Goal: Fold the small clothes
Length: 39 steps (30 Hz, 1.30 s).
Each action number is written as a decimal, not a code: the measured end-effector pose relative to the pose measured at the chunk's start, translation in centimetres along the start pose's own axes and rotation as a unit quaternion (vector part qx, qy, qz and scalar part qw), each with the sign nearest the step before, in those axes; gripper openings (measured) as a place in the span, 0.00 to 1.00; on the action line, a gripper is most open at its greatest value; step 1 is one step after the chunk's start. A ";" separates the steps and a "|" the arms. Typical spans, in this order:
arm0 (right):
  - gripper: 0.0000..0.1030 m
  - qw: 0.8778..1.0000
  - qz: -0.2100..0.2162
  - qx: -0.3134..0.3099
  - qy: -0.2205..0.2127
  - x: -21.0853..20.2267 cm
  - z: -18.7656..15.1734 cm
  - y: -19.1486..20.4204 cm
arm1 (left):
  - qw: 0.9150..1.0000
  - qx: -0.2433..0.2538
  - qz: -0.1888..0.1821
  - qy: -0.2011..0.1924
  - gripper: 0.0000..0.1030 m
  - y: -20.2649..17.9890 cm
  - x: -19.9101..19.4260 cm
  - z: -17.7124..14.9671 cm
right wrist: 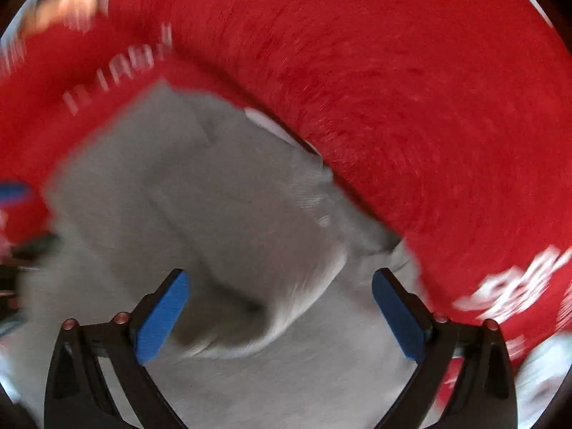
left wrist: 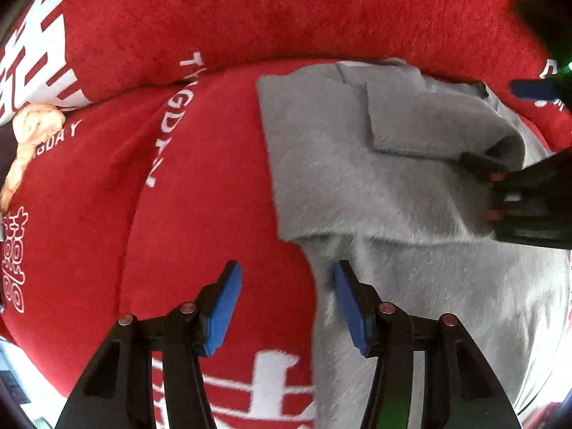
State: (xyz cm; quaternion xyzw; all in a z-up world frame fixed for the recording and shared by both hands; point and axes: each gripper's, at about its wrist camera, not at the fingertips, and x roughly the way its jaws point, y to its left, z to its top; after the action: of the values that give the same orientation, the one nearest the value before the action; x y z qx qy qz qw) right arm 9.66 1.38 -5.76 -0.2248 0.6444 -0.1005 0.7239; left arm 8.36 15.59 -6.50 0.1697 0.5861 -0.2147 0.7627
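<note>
Between the right gripper's (right wrist: 279, 307) wide-spread fingers bulges a grey garment (left wrist: 357, 178) fold, lying on red cloth (left wrist: 200, 214); left gripper (left wrist: 286, 304), half-spread and empty, straddles its near edge.

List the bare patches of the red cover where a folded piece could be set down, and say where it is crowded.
Free: the plain red cover above the grey garment, and the red strip between that garment's left edge and the white lettering. Crowded: the garment's right side, where the right hand-held gripper reaches in, and its lower left edge, by the left hand-held gripper.
</note>
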 end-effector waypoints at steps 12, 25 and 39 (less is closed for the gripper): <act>0.63 0.812 0.258 0.523 0.021 6.2 -13.4 -17.7 | 0.999 -0.037 0.003 0.006 0.54 1.3 -0.4 0.7; 0.65 0.680 0.365 0.636 0.003 7.3 -21.3 -19.4 | 0.990 -0.092 -0.096 0.037 0.54 3.4 3.6 10.3; 0.65 0.770 0.145 0.597 0.170 6.9 -25.3 -21.1 | 0.995 -0.067 -0.062 0.050 0.54 0.9 4.8 11.6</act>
State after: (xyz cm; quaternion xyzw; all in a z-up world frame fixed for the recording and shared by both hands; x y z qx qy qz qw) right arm -11.03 -25.14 -4.06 0.3698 0.5919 -0.3952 0.5972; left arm 19.43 9.81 -8.11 0.0918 0.6462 -0.2130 0.7270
